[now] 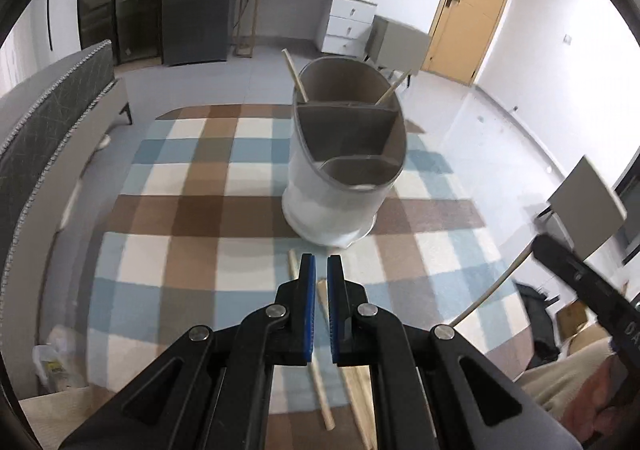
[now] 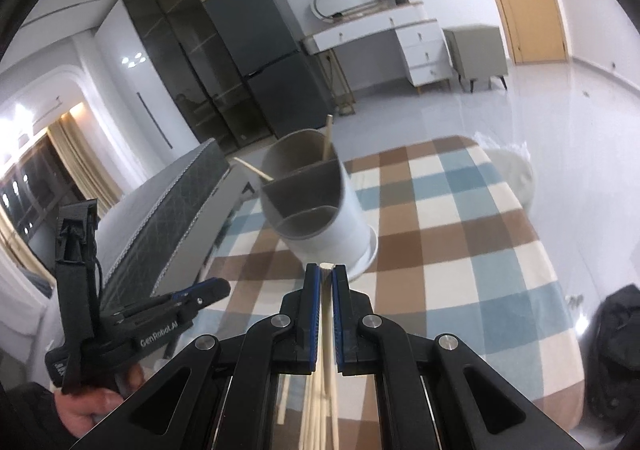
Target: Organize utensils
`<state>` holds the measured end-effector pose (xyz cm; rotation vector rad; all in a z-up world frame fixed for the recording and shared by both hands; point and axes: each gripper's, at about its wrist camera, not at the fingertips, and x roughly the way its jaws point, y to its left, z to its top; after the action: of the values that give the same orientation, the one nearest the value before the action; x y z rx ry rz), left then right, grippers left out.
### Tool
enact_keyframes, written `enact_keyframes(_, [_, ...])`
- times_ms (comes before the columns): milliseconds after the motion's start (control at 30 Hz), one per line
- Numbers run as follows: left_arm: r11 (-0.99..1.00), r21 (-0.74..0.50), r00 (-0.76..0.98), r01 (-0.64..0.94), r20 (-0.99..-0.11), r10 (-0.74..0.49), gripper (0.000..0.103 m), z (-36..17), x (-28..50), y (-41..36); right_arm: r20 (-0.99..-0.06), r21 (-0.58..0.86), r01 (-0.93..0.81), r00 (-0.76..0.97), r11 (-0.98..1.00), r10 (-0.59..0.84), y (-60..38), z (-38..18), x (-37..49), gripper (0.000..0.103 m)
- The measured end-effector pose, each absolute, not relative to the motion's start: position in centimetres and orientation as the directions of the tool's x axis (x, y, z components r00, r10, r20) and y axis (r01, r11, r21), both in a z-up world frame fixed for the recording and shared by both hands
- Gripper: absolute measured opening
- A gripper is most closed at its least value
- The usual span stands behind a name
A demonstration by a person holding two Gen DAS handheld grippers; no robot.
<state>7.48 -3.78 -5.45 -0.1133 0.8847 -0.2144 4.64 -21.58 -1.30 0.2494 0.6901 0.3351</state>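
Observation:
A white utensil holder (image 1: pixel 340 186) with grey inner dividers stands on the checked tablecloth (image 1: pixel 192 210); two chopsticks (image 1: pixel 295 76) lean in its far compartment. It also shows in the right wrist view (image 2: pixel 320 202). My left gripper (image 1: pixel 322 264) hovers just in front of the holder, its jaws slightly apart with nothing between them; loose chopsticks (image 1: pixel 322 382) lie on the cloth below it. My right gripper (image 2: pixel 326 270) is shut on a chopstick (image 2: pixel 329 330) that runs along its fingers, tip pointing toward the holder's base. More chopsticks (image 2: pixel 312 410) lie beneath it.
The table is round with a checked cloth (image 2: pixel 460 230). A grey bed headboard (image 1: pixel 48 122) stands at the left. The right gripper's body (image 1: pixel 588 290) shows at the right of the left wrist view; the left gripper's body (image 2: pixel 120 330) shows at the lower left of the right wrist view.

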Motion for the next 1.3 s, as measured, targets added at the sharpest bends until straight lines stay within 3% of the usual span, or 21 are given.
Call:
enact_keyframes(133, [0.964,-0.252,0.509,0.080,-0.822,-0.257,0.004,-7.1,8.5,-2.1,-0.572,0.340,-0.208,0.729,0.917,0.377,-21.4,-1.1,4.1,0.005])
enact_keyframes(267, [0.973,-0.227,0.454,0.038,-0.864,-0.219,0.050,-8.4,9.7,-1.8,-0.563,0.348,-0.207,0.734,0.914,0.381,-21.7,-1.0,4.5,0.005])
enact_keyframes(300, [0.975,-0.218,0.456,0.035,-0.865,-0.209,0.053,-8.6,10.0,-1.8,-0.563,0.352,-0.205,0.733,0.913,0.382,-21.8,-1.1,4.6,0.005])
enact_keyframes(700, [0.991,-0.128,0.318,0.048,-0.938,-0.137,0.054,-15.3,17.2,-4.4,-0.569,0.434,-0.173,0.708,0.884,0.418,-24.3,-2.4,7.0,0.005])
enact_keyframes(833, [0.996,-0.023,0.333,0.082,-0.942,-0.050,0.054,-16.2,17.7,-5.8,-0.576,0.476,-0.149,0.691,0.866,0.436,-25.2,-2.8,7.8,0.005])
enact_keyframes(900, [0.996,-0.018,0.352,0.088,-0.935,-0.048,0.044,-16.0,17.5,-6.2,-0.578,0.490,-0.143,0.686,0.860,0.443,-25.4,-2.9,8.0,0.005])
enact_keyframes(1033, [0.991,-0.028,0.373,0.128,-0.925,-0.074,0.001,-15.7,16.9,-7.5,-0.575,0.508,-0.140,0.680,0.850,0.455,-25.6,-2.7,8.0,0.005])
enact_keyframes(1300, [0.991,-0.089,0.469,0.100,-0.874,-0.125,0.000,-13.1,13.0,-6.3,-0.571,0.488,-0.137,0.698,0.862,0.433,-25.6,-2.2,7.1,0.005])
